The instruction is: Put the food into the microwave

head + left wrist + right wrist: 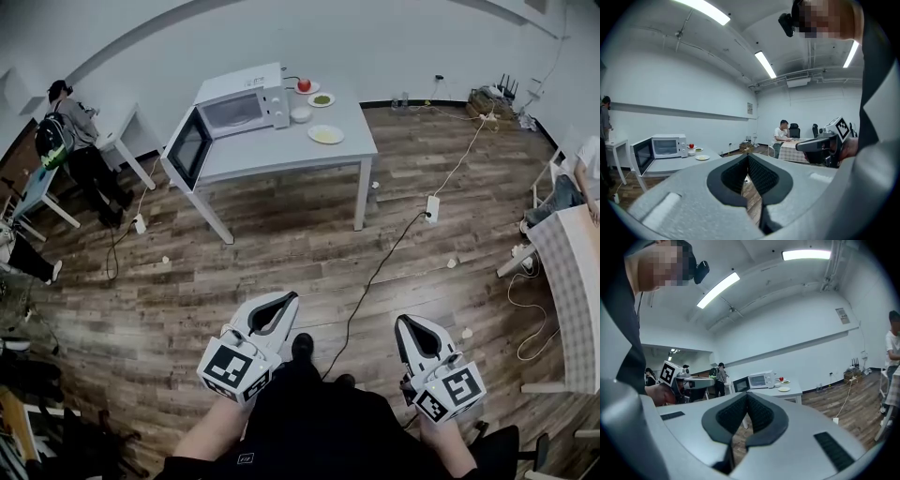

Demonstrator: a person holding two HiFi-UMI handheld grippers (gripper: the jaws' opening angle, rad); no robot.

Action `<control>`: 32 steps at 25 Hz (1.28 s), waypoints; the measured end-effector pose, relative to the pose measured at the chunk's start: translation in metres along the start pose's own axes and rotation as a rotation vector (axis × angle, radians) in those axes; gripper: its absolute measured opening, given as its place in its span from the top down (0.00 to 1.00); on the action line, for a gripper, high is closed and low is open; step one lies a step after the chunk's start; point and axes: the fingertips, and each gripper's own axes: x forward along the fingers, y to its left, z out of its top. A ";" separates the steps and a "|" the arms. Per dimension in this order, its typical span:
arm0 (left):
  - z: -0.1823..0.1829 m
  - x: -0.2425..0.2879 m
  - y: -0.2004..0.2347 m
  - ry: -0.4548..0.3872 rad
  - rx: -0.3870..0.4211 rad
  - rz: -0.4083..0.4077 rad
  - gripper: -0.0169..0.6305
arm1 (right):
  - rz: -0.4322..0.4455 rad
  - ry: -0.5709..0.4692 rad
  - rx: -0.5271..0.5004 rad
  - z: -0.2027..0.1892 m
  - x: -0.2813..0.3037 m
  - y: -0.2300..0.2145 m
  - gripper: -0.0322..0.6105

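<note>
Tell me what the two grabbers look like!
The left gripper and right gripper are light grey, with pointed jaws lined in ribbed black padding. Each carries a white cube printed with black square markers. The person holding them wears black clothes.

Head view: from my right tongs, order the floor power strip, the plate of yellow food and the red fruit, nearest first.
1. The power strip, on the floor right of the table, nearest the right tongs.
2. The plate of yellow food, at the table's near right corner.
3. The red fruit, at the back beside the microwave.
</note>
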 end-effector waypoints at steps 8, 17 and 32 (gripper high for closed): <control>-0.005 0.044 0.027 0.006 -0.001 -0.017 0.96 | -0.003 0.028 0.003 0.000 0.033 -0.029 0.93; 0.011 0.115 0.097 -0.020 0.012 -0.037 0.96 | -0.021 0.027 -0.016 0.025 0.113 -0.082 0.93; 0.031 0.205 0.272 -0.011 0.048 -0.070 0.96 | 0.006 0.054 -0.064 0.068 0.321 -0.136 0.93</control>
